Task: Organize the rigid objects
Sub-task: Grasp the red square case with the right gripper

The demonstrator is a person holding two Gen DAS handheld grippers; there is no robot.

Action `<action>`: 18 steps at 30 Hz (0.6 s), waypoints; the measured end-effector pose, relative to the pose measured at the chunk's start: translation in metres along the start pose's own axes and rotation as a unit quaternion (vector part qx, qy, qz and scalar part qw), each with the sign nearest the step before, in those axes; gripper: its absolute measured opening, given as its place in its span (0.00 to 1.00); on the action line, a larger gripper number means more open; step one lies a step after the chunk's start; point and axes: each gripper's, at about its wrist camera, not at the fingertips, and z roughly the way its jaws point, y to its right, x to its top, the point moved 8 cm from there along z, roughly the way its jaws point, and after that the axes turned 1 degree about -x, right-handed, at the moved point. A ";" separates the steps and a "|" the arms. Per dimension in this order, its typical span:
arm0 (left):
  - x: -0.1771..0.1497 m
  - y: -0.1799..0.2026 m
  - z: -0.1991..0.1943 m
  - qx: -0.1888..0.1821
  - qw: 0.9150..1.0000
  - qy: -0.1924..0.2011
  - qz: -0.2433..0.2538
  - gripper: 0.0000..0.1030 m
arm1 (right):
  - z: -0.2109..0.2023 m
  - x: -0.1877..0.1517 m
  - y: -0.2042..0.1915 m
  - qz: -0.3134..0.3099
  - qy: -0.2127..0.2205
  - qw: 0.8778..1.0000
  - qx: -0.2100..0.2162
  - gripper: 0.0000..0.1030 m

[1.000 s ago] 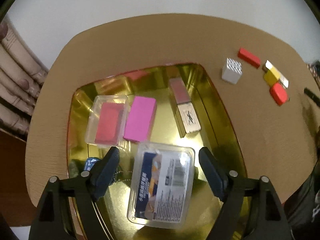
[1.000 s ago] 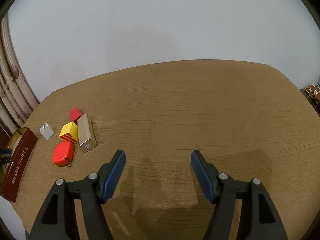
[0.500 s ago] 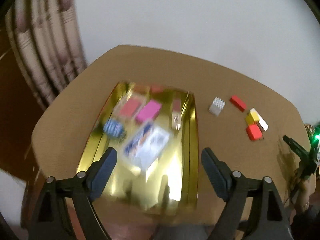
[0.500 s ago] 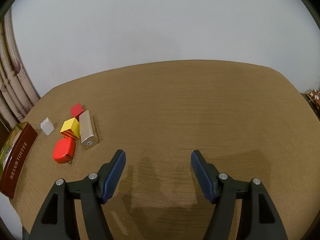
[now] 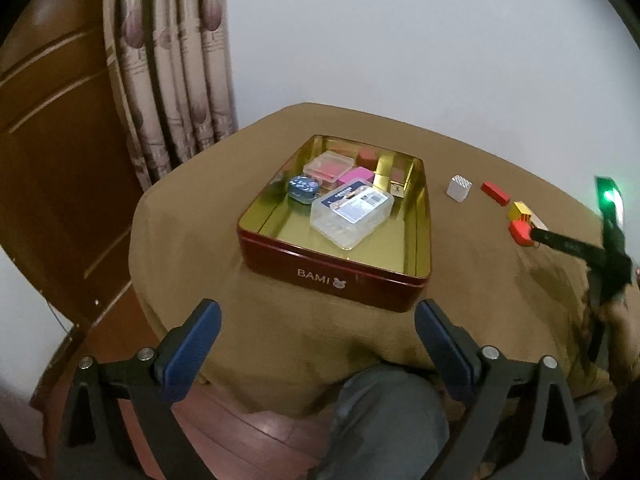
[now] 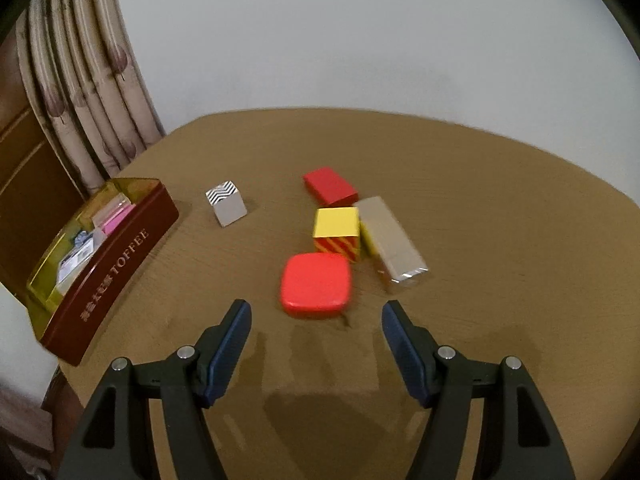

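- The tin (image 5: 336, 276) sits at the table's (image 6: 500, 240) left side.
- In the tin, a clear case (image 5: 352, 214) lies nearest, with a round piece (image 5: 303, 189) to its left and smaller boxes behind.
- Right of the tin stands a patterned cube (image 6: 226, 203).
- Further right, a flat block (image 6: 330, 186) lies farthest, a striped cube (image 6: 337, 233) nearer, touching a long box (image 6: 390, 238) on its right.
- Nearest lies a rounded case (image 6: 316, 288).

My right claw (image 6: 316, 330) hangs with jaws spread wide over bare table (image 6: 500, 208), and the red rounded case (image 6: 315, 282) lies just ahead of the gap. Behind it the yellow striped cube (image 6: 337, 232) touches the silver bar (image 6: 390, 238), blocking that side. Open wood separates these from the white zigzag cube (image 6: 226, 202) and the toffee tin (image 6: 116, 264)
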 end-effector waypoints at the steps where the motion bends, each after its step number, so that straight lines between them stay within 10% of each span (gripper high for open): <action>1: -0.002 0.001 0.002 -0.002 1.000 -0.001 0.002 0.93 | 0.005 0.002 0.002 0.001 -0.004 1.000 -0.012 0.68; 12: -0.017 0.007 0.023 -0.032 0.998 -0.051 0.006 0.93 | 0.042 0.005 0.007 -0.001 -0.036 0.998 -0.048 0.67; 18: -0.020 0.000 0.029 -0.022 0.998 -0.065 -0.004 0.93 | 0.044 0.004 0.012 -0.011 -0.024 0.997 -0.072 0.46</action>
